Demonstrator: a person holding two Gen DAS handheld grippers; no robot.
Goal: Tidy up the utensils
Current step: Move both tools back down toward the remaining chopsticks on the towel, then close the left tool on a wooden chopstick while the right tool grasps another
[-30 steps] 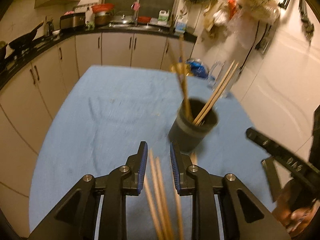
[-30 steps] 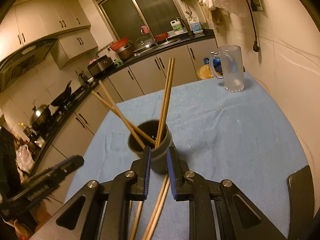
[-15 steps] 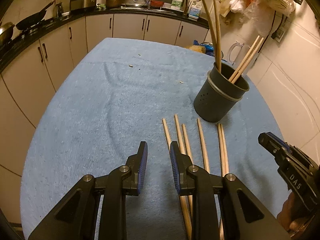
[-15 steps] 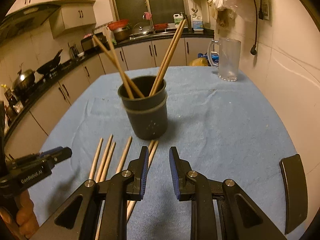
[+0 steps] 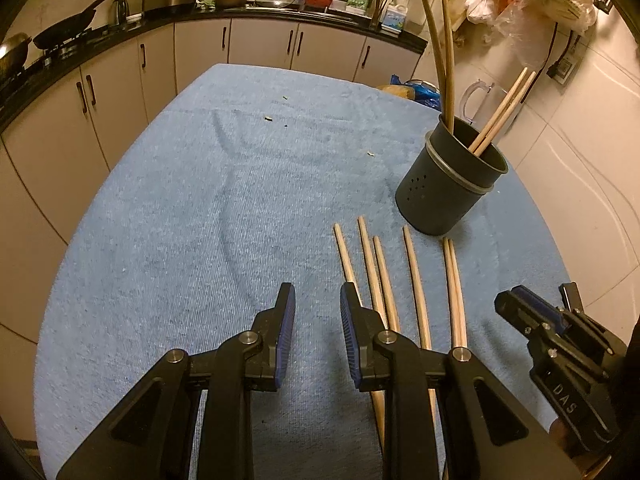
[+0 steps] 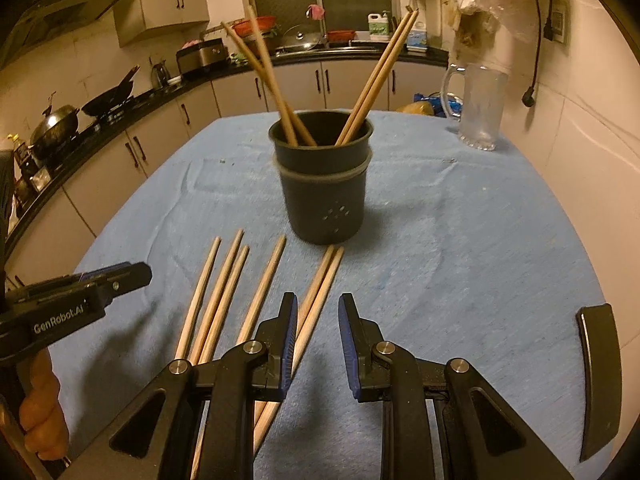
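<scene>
A dark utensil cup [image 5: 450,186] stands on the blue cloth and holds several wooden chopsticks [image 5: 500,114]; it also shows in the right wrist view [image 6: 323,184]. Several loose chopsticks [image 5: 416,280] lie side by side on the cloth in front of the cup, also in the right wrist view [image 6: 240,292]. My left gripper [image 5: 317,306] is open and empty, just left of the loose chopsticks. My right gripper [image 6: 318,312] is open and empty, just right of them; its side shows in the left wrist view [image 5: 532,312].
A clear glass mug [image 6: 478,108] stands at the far right of the blue cloth [image 5: 180,220]. Kitchen cabinets and a counter with pans [image 6: 112,96] run behind and to the left. A tiled wall is on the right.
Both grippers have pulled back from the cup and lowered toward the table. The loose chopsticks now lie in full view ahead of them. Two more chopsticks stand in the cup.
</scene>
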